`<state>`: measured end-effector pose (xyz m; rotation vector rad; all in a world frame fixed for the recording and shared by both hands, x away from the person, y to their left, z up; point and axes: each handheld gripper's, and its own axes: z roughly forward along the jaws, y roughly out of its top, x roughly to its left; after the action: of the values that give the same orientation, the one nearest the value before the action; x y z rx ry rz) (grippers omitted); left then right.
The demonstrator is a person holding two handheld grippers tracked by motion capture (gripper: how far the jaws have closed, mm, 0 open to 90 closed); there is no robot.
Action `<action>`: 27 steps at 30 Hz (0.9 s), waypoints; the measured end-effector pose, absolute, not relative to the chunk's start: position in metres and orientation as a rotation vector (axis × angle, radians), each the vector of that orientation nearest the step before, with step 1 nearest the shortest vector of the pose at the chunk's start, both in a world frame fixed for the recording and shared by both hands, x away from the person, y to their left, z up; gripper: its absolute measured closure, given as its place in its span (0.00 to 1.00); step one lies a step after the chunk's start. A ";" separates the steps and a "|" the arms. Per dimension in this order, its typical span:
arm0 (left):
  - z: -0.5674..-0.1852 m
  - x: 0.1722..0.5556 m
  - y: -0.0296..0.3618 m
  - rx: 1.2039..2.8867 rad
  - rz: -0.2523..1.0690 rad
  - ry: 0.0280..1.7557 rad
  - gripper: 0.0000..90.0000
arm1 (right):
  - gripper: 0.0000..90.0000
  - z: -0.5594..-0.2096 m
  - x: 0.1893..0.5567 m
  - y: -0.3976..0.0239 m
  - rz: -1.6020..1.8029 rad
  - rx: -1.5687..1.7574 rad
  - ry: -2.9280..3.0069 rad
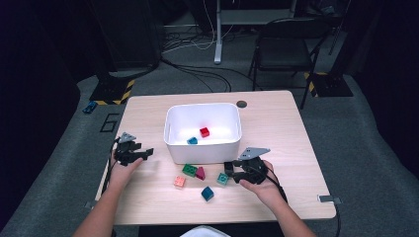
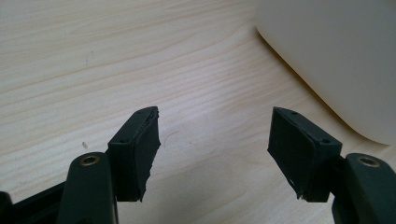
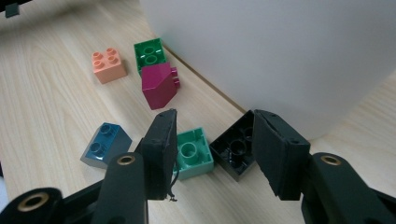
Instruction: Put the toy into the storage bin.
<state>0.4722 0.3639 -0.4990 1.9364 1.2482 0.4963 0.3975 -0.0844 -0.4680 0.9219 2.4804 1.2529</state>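
Pale wooden bench [image 1: 276,148] carries a white plastic tub [image 1: 202,147] holding 2 small bricks, 1 red [image 1: 204,132], 1 blue [image 1: 192,140]. Right gripper view reveals a black brick [image 3: 233,149] against the tub wall, beside a light-green brick [image 3: 192,153]. Right gripper [image 3: 212,154] stands part open above both, gripping neither. Left gripper [image 2: 212,149] gapes empty over bare wood near the tub's corner.

No readable text, label, brand, number or sign appears on anything here
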 end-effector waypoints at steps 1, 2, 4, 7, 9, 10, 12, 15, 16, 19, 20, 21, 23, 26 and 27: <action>-0.499 0.472 0.364 1.934 0.493 1.251 0.37 | 0.56 -0.470 0.397 -0.083 1.250 0.924 2.484; -0.499 0.472 0.364 1.937 0.495 1.247 0.37 | 0.55 -0.472 0.398 -0.081 1.251 0.916 2.492; -0.499 0.472 0.364 1.936 0.495 1.248 0.37 | 0.55 -0.476 0.398 -0.077 1.246 0.910 2.507; -0.499 0.472 0.364 1.937 0.493 1.250 0.37 | 0.55 -0.480 0.399 -0.069 1.233 0.887 2.528; -0.500 0.472 0.363 1.931 0.499 1.250 0.37 | 0.55 -0.483 0.399 -0.064 1.229 0.874 2.543; -0.500 0.472 0.363 1.932 0.499 1.250 0.37 | 0.55 -0.485 0.400 -0.062 1.225 0.859 2.548; -0.499 0.472 0.364 1.939 0.496 1.248 0.37 | 0.55 -0.487 0.401 -0.058 1.218 0.851 2.555; -0.498 0.471 0.365 1.933 0.497 1.250 0.37 | 0.55 -0.492 0.402 -0.053 1.227 0.852 2.554; -0.498 0.470 0.366 1.930 0.499 1.248 0.37 | 0.55 -0.493 0.402 -0.052 1.222 0.856 2.558; -0.499 0.470 0.366 1.929 0.495 1.258 0.37 | 0.55 -0.497 0.403 -0.050 1.225 0.848 2.567; -0.499 0.469 0.367 1.928 0.498 1.258 0.37 | 0.55 -0.498 0.403 -0.049 1.227 0.849 2.567; -0.499 0.469 0.367 1.927 0.501 1.256 0.37 | 0.55 -0.498 0.403 -0.049 1.232 0.853 2.567; -0.499 0.468 0.367 1.925 0.500 1.261 0.37 | 0.56 -0.500 0.404 -0.048 1.230 0.845 2.568; -0.499 0.468 0.368 1.930 0.507 1.258 0.37 | 0.56 -0.503 0.405 -0.047 1.222 0.859 2.577; -0.498 0.467 0.369 1.937 0.497 1.261 0.37 | 0.56 -0.503 0.406 -0.047 1.218 0.849 2.578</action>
<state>0.4675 0.3689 -0.4980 1.9371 1.2607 0.4967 0.4056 -0.0472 -0.5034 0.8493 2.5781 1.2182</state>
